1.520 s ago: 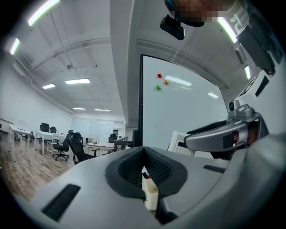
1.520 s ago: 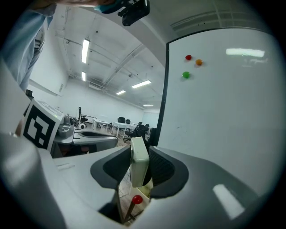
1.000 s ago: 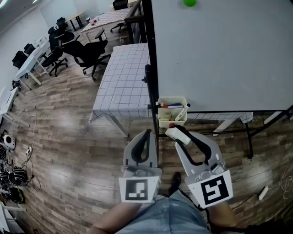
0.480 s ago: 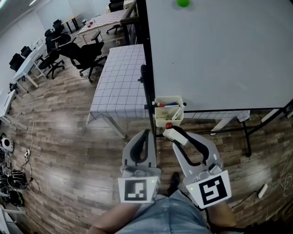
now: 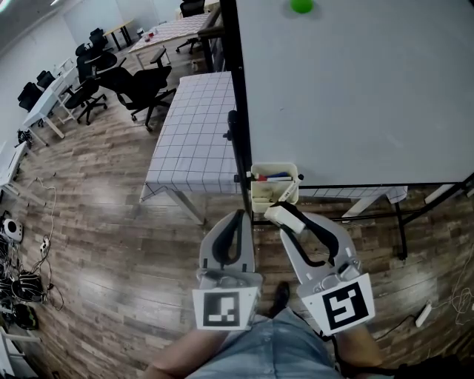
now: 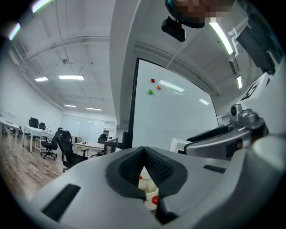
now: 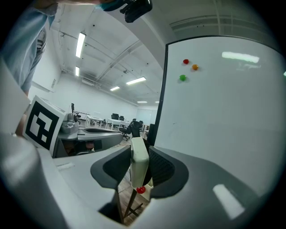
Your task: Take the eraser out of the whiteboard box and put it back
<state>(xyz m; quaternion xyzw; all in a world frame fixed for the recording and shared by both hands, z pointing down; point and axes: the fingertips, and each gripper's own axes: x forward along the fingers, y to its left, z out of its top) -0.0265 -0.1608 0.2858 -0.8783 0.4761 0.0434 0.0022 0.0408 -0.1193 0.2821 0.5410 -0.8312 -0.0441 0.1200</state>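
The white eraser (image 5: pixel 286 215) is clamped between the fingers of my right gripper (image 5: pixel 287 219), just in front of the cream whiteboard box (image 5: pixel 261 194). The box hangs at the lower left corner of the whiteboard (image 5: pixel 355 89) and holds markers. In the right gripper view the eraser (image 7: pixel 139 159) stands on edge between the pads, with a red knob (image 7: pixel 140 189) below it. My left gripper (image 5: pixel 237 217) sits beside it to the left, shut and empty. In the left gripper view, part of the box (image 6: pixel 147 191) shows past the closed left gripper (image 6: pixel 144 154).
A table with a grid cloth (image 5: pixel 192 133) stands left of the whiteboard's black frame. Office chairs (image 5: pixel 137 81) and desks fill the back left. A green magnet (image 5: pixel 301 5) sticks high on the board. The stand's legs (image 5: pixel 400 222) cross the wood floor at right.
The head view has shifted a little. The eraser's tip now sits closer to the box and hides the red knob that showed below it. Both grippers keep their state.
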